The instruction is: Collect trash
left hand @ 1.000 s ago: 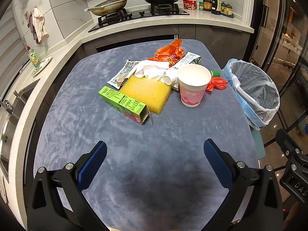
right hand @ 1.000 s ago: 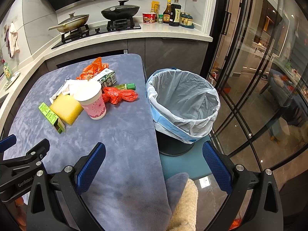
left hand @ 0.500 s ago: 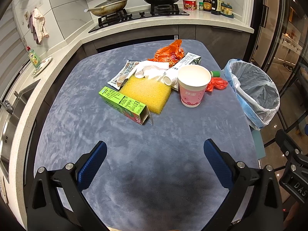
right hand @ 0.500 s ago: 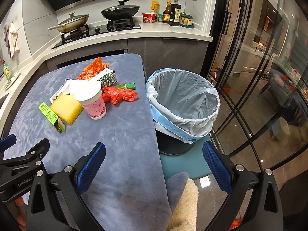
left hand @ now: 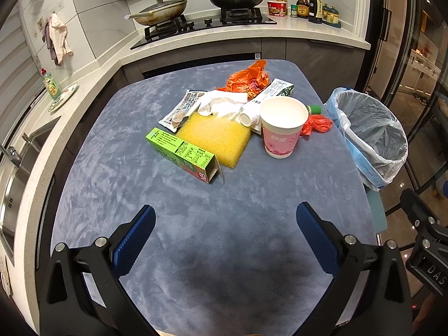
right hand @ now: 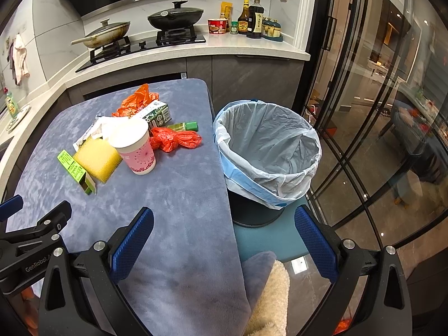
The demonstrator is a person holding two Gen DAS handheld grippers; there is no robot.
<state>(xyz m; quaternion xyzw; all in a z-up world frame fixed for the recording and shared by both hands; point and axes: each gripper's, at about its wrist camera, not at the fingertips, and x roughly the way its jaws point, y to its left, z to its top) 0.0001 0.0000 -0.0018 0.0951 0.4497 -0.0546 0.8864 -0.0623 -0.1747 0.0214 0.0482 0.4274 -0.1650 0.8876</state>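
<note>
Two claws, both mine, spread wide and holding nothing: my left claw (left hand: 225, 232) hovers over bare cloth at the near end of the table, my right claw (right hand: 224, 233) over the table's right edge.

Table (left hand: 117, 179), covered in grey-blue plush cloth; all trash lies clustered at its far half, well apart from both claws.

Bin (right hand: 267, 151), lined with a pale blue bag, stands on the floor just beside the table's right edge; nothing shows inside it.

Yellow sponge (left hand: 215, 137), flat, middle of the cluster.

Green carton (left hand: 182, 152), long, lying on its side against the sponge's near edge, open end toward me.

Paper cup (left hand: 282, 127), pink and white, upright, right of the sponge.

Milk carton (left hand: 268, 98), white and green, lying behind the cup, cap toward the sponge.

Orange bag (left hand: 247, 79), crumpled, farthest back.

White tissue (left hand: 224, 103), wadded, behind the sponge.

Printed wrapper (left hand: 182, 107), flat, left of the tissue.

Red bag (right hand: 173, 140), crumpled, right of the cup.

Small green bottle (right hand: 184, 126), lying just behind the red bag.
</note>
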